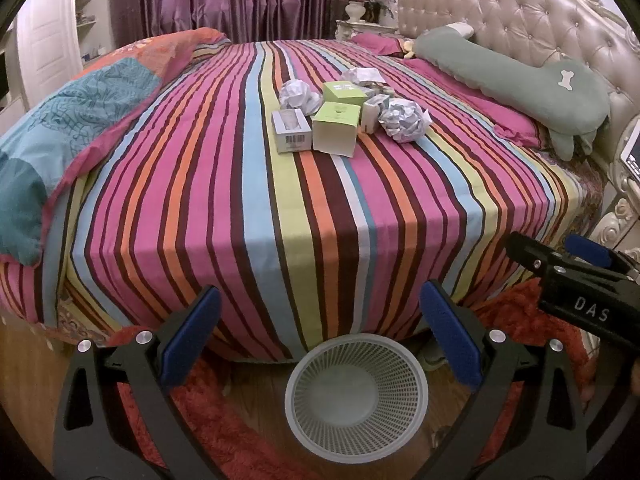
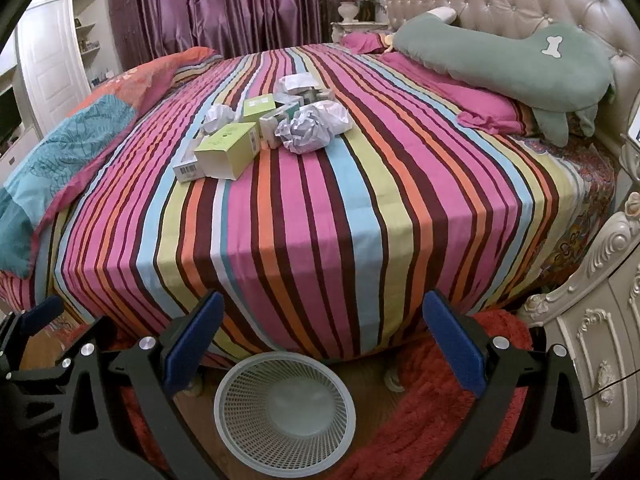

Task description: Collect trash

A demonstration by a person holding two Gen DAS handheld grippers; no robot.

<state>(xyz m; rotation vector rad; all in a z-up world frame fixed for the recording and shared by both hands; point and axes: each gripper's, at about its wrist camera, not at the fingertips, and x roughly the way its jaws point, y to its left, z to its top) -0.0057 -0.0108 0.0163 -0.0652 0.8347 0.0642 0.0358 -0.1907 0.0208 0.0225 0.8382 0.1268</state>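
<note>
Green boxes [image 1: 335,128], two; paper balls [image 1: 405,120], two; one basket [image 1: 356,398]

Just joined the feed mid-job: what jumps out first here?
The striped bedspread fills the view, with a trash pile of crumpled paper and small boxes at mid-bed. A white mesh basket stands on the floor at the bed's near edge, nothing visible inside. Both claws, left and right, are open and hold nothing.

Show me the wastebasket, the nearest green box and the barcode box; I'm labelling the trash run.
wastebasket [image 1: 298,364]: left wrist view, on its left rim.
nearest green box [image 1: 335,136]: left wrist view, on its front face.
barcode box [image 2: 186,169]: right wrist view, on the barcode end.
</note>
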